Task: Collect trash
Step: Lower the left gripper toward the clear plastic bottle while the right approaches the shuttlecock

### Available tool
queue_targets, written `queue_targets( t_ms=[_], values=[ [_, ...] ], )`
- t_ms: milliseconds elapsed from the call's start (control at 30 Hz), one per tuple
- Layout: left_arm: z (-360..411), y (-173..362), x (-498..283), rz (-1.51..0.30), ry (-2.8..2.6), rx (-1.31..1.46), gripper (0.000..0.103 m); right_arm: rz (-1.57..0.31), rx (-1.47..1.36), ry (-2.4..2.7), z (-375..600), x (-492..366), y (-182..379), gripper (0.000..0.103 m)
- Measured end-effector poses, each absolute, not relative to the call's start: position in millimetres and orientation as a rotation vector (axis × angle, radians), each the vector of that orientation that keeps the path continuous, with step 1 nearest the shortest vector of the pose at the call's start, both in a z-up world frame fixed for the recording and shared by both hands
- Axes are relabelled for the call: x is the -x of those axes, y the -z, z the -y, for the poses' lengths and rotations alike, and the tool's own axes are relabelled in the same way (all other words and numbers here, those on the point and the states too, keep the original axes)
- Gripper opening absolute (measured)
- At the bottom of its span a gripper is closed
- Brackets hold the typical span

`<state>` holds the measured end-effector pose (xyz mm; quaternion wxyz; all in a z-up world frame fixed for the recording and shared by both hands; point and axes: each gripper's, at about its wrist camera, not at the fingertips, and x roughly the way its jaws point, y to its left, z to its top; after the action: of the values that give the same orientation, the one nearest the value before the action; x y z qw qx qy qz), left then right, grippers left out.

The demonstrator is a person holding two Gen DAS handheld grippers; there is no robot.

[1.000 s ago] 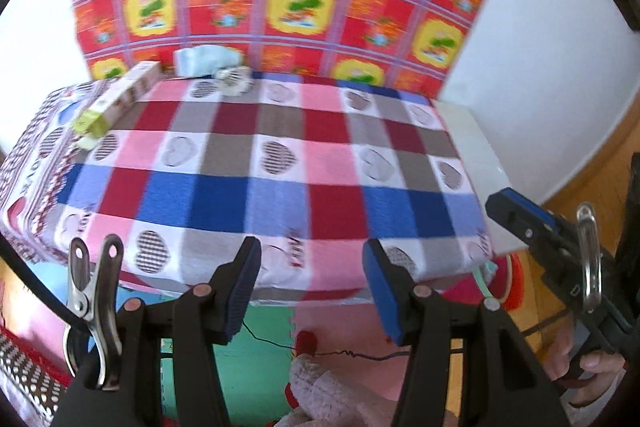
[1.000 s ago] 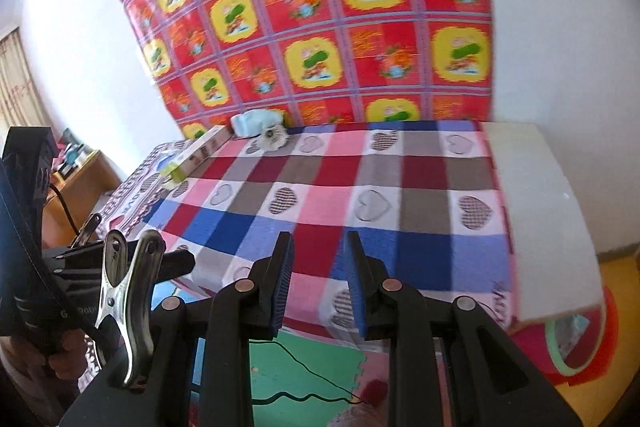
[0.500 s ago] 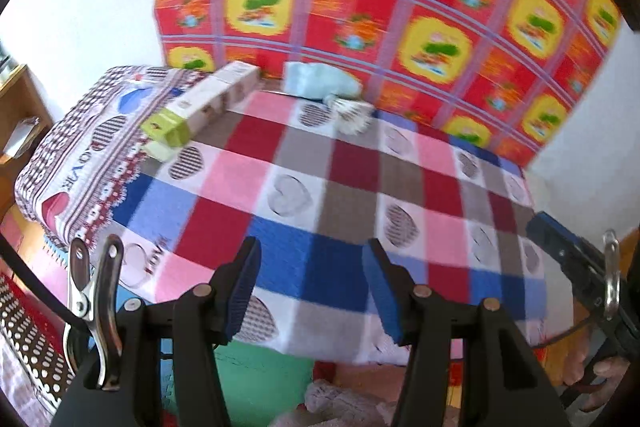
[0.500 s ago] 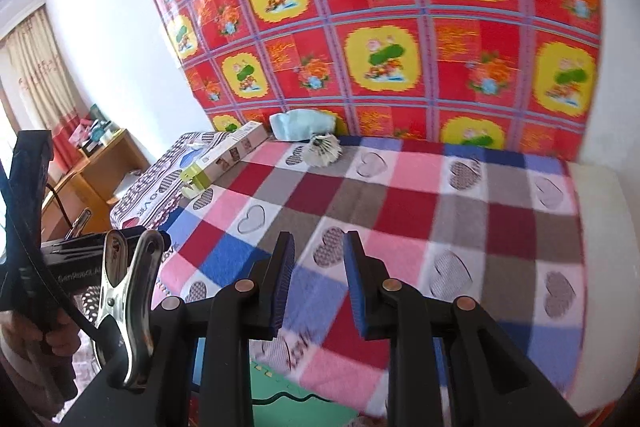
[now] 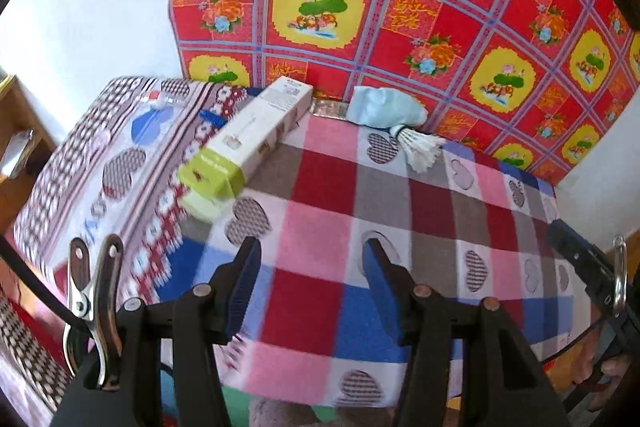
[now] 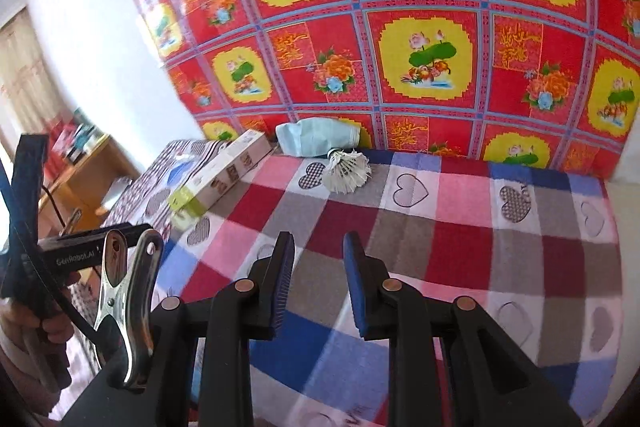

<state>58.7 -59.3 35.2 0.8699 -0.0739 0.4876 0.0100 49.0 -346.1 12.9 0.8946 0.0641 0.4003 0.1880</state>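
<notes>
Both claws hang empty over the checked tabletop (image 6: 460,235): left claw (image 5: 310,279) moderately wide, right claw (image 6: 318,275) narrow. The shuttlecock (image 6: 347,171) lies just in front of the pale blue bag (image 6: 320,137); it looks light and crushable, so pinch its cork end.

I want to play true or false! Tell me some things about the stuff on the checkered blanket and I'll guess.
1. The shuttlecock lies on the checkered blanket. True.
2. The long box stands upright. False: it lies flat.
3. The left hand-held gripper holds the shuttlecock. False: nothing is between its open fingers.
4. The light blue bag lies by the flowered wall cloth. True.
5. The right hand-held gripper is empty. True.
</notes>
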Motion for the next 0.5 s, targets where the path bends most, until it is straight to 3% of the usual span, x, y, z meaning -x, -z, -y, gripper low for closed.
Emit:
queue_targets(
  t_ms=[500],
  values=[
    [-70, -17, -132, -1.017, -0.037, 0.153, 0.056, -0.876, -0.212, -0.198, 271, -70, 7, 0.026]
  ],
)
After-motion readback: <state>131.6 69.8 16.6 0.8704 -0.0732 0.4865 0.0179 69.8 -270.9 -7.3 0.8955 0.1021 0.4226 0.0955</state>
